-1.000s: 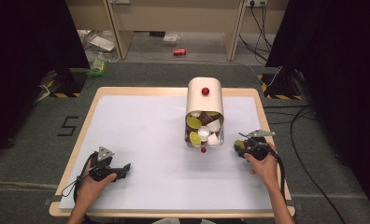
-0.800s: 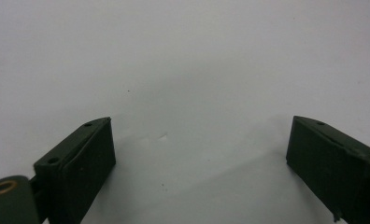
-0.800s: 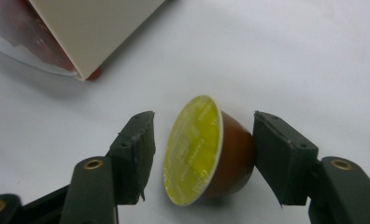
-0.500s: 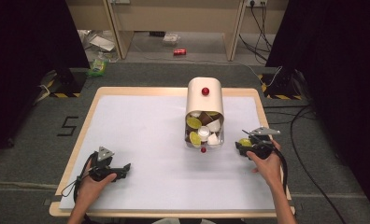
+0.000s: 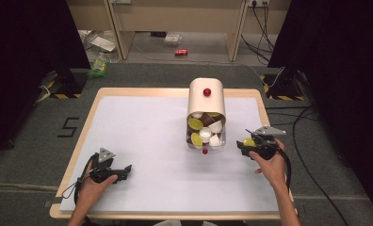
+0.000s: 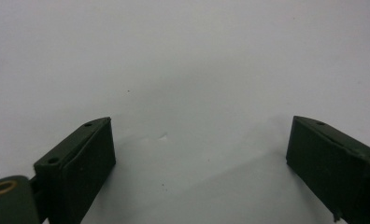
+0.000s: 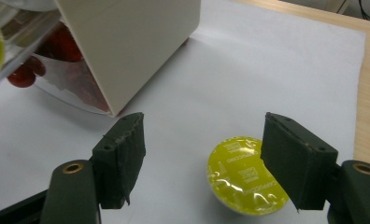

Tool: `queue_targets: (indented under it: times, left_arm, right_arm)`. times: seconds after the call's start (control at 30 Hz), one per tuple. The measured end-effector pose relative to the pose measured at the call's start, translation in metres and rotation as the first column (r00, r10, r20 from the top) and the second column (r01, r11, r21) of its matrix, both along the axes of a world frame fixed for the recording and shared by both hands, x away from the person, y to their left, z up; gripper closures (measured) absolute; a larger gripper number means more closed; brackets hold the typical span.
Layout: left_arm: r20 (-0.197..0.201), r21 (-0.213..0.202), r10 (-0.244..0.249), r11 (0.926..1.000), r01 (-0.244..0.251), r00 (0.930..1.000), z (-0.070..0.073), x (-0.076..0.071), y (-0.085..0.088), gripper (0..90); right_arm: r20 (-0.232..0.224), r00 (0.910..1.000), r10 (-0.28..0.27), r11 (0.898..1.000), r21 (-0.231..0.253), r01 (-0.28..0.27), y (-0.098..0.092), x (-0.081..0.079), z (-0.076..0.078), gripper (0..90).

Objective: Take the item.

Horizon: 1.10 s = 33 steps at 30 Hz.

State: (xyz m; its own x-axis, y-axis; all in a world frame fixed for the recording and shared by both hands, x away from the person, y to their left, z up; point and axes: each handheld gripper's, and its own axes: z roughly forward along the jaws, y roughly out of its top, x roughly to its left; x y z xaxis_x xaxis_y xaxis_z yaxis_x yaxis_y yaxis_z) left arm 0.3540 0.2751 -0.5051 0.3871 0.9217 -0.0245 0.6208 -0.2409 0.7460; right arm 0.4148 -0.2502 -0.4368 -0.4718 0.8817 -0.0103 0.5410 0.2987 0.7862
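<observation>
Jaws of your right gripper have just been opening, parted above the yellow coffee capsule on the tabletop; left gripper open, empty.

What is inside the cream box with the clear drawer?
The cream box holds a drawer of coffee capsules with yellow, brown and white lids. Its walls hide whatever lies deeper inside.

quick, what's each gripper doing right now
Left gripper: open, nothing between its fingers.
Right gripper: open, has just been opening; yellow capsule lies on the table between its fingers.
</observation>
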Motion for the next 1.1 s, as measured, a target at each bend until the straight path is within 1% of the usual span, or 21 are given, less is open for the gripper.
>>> queue_targets:
  times: [0.3,0.43,0.83,1.0,1.1]
  left_arm:
    - [0.0,0.0,0.0,1.0,0.0,1.0,0.0,0.0,0.0,7.5]
    - [0.0,0.0,0.0,1.0,0.0,1.0,0.0,0.0,0.0,7.6]
    - [0.0,0.0,0.0,1.0,0.0,1.0,0.0,0.0,0.0,7.6]
    - [0.0,0.0,0.0,1.0,0.0,1.0,0.0,0.0,0.0,7.5]
    - [0.0,0.0,0.0,1.0,0.0,1.0,0.0,0.0,0.0,7.5]
  right_arm:
    - [0.004,0.9994,0.034,0.999,-0.003,-0.034,0.01,-0.005,0.007,28.5]
    - [0.009,0.9988,0.047,0.999,0.004,-0.047,0.014,-0.01,0.012,27.3]
    - [0.019,0.9963,0.084,0.996,-0.004,-0.084,0.024,-0.026,0.021,24.5]
    - [0.019,0.9946,0.102,0.995,-0.009,-0.102,0.028,-0.035,0.021,24.3]
    - [0.011,0.9936,0.112,0.994,-0.014,-0.112,0.029,-0.039,0.018,24.2]
